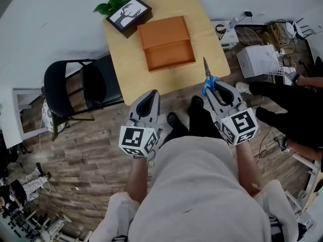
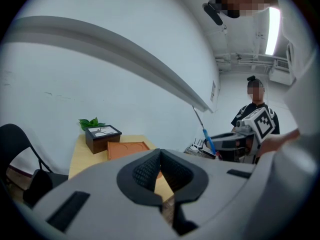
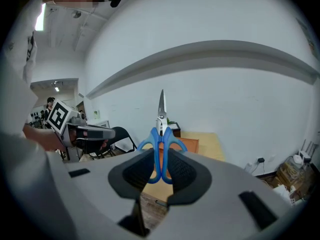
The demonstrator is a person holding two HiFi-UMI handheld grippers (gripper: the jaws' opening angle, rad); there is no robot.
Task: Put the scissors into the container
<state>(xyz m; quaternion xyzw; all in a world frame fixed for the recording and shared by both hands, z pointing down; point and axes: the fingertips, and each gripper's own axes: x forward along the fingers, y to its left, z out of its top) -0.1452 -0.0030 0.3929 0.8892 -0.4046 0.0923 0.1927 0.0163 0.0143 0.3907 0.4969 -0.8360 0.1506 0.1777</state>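
The right gripper is clamped on the scissors, its dark ribbed pads pressing the two blue handle loops together from either side. The scissors stand straight out along the jaws, the short silver blades closed to a single point. In the head view, the scissors hang over the table's near right corner, blade tip aimed at the far edge, handles in the right gripper just off the near edge.

The left gripper has its jaws pressed together with nothing between them. It sits off the table's near edge, left of the right one, as the left gripper shows from above.

On the light wooden table lies the orange-brown container, a shallow box in two flat parts, mid-table and left of the scissors. At the far left corner a dark block bearing a tree picture touches the container's corner, with a green plant behind it.

A black folding chair stands off the table's left edge. A person in black sits to the right, near a white box on the floor.
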